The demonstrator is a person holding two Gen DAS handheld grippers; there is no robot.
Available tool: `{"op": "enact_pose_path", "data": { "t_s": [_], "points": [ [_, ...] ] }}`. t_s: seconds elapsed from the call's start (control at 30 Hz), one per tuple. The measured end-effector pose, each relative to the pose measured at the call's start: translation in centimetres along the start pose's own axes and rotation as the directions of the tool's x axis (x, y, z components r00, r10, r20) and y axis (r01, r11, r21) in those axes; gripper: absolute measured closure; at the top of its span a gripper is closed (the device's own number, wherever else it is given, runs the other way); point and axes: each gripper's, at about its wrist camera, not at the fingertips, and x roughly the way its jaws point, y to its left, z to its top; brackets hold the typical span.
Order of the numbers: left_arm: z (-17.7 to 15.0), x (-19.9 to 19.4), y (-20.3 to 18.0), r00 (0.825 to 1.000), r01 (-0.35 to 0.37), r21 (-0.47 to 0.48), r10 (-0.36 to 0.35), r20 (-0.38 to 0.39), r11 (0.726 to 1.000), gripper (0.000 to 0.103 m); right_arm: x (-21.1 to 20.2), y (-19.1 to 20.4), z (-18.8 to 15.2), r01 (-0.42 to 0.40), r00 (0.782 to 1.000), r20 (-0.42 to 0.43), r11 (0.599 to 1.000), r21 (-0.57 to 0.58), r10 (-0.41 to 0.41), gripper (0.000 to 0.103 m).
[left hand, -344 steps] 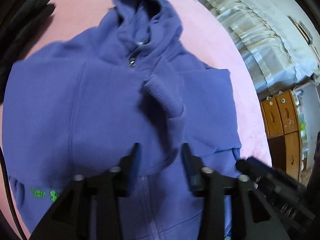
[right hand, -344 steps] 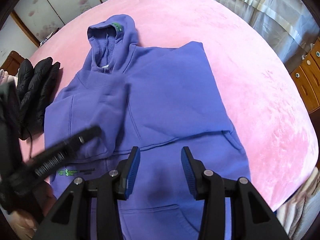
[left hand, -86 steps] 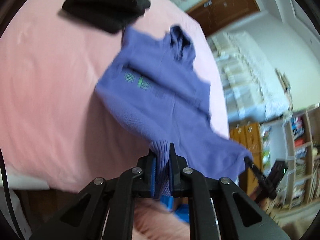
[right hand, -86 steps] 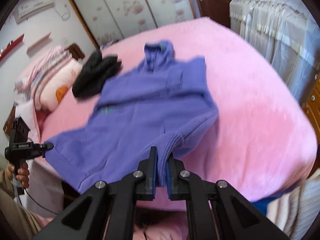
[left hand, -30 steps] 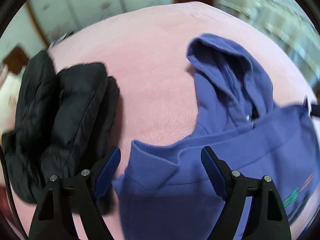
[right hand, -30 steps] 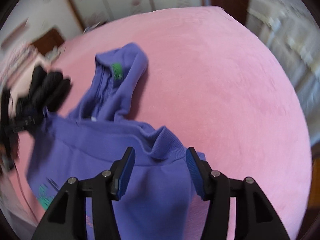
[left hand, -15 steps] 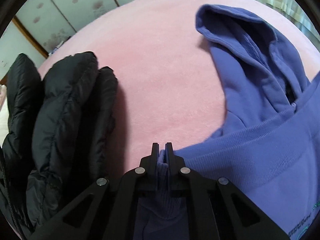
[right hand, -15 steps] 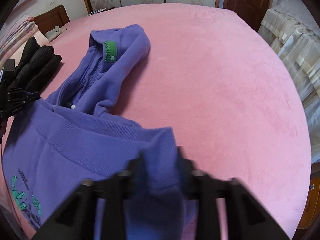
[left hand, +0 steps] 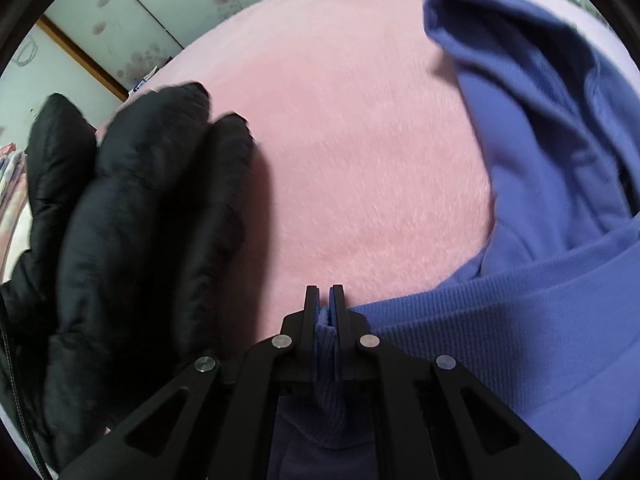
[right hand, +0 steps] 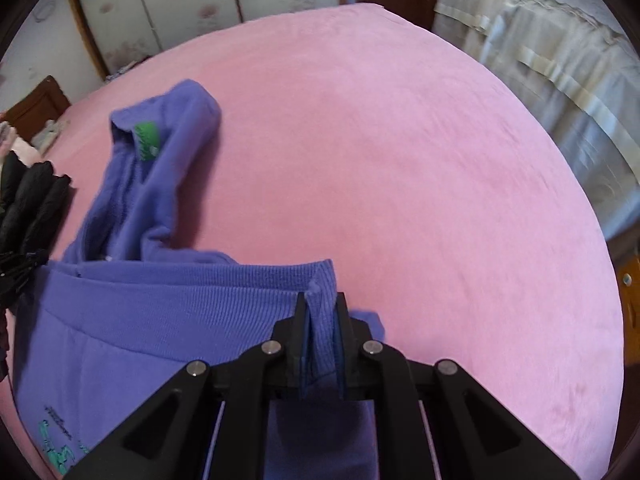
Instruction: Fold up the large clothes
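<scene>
A purple hoodie (left hand: 540, 320) lies on the pink bed (left hand: 360, 140), folded so its ribbed hem band reaches up near the hood (left hand: 520, 80). My left gripper (left hand: 325, 300) is shut on the left corner of the ribbed hem. In the right wrist view the hoodie (right hand: 160, 320) shows with its hood (right hand: 160, 168) and a green label inside. My right gripper (right hand: 320, 304) is shut on the right corner of the hem. Green print shows at the hoodie's lower left.
A black puffer jacket (left hand: 120, 240) lies left of the hoodie, close to my left gripper; its edge shows in the right wrist view (right hand: 28, 200). Pink bed (right hand: 440, 160) stretches right. Sliding doors stand behind; a covered piece of furniture (right hand: 560, 80) stands at right.
One second ago both grippers were open over the folded hem; both have shut on its corners. The left one has moved slightly forward toward the jacket.
</scene>
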Motion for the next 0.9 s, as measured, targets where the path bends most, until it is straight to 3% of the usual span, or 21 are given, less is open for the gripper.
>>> {"op": "enact_pose_path", "data": {
  "t_s": [0.17,0.4,0.67,0.77,0.8,0.83,0.9],
  "points": [
    [-0.1,2.1,-0.6,0.998,-0.058,0.009,0.058,-0.025,0.998,0.100,2.1,0.4,-0.4,0.035,0.999,-0.024,0.999,0.017,-0.035,0.094],
    [-0.1,3.5,-1.3,0.990,-0.135,0.041,0.136,-0.023,0.990,0.101,2.8,0.0,-1.1,0.035,0.999,0.009,0.999,0.030,-0.036,0.094],
    [0.0,2.7,0.4,0.995,-0.098,0.001,0.098,-0.019,0.995,0.098,1.9,0.6,-0.7,0.039,0.999,0.019,0.999,0.001,-0.039,0.087],
    [0.9,2.7,1.2,0.993,-0.109,0.006,0.109,-0.041,0.994,0.082,1.2,1.1,-0.2,0.068,0.998,0.010,0.998,-0.015,-0.068,0.073],
    [1.4,2.5,1.6,0.992,-0.117,0.007,0.117,-0.049,0.993,0.070,1.0,1.1,0.0,0.080,0.997,-0.005,0.997,-0.010,-0.080,0.067],
    [1.7,2.0,2.1,0.992,-0.120,0.001,0.120,-0.051,0.993,0.052,0.7,1.2,0.2,0.079,0.997,-0.015,0.997,-0.001,-0.079,0.066],
    [2.1,0.3,3.1,0.995,-0.100,-0.028,0.099,-0.026,0.995,0.029,-0.1,1.2,0.6,0.052,0.998,-0.025,0.998,0.030,-0.051,0.065]
  ]
}}
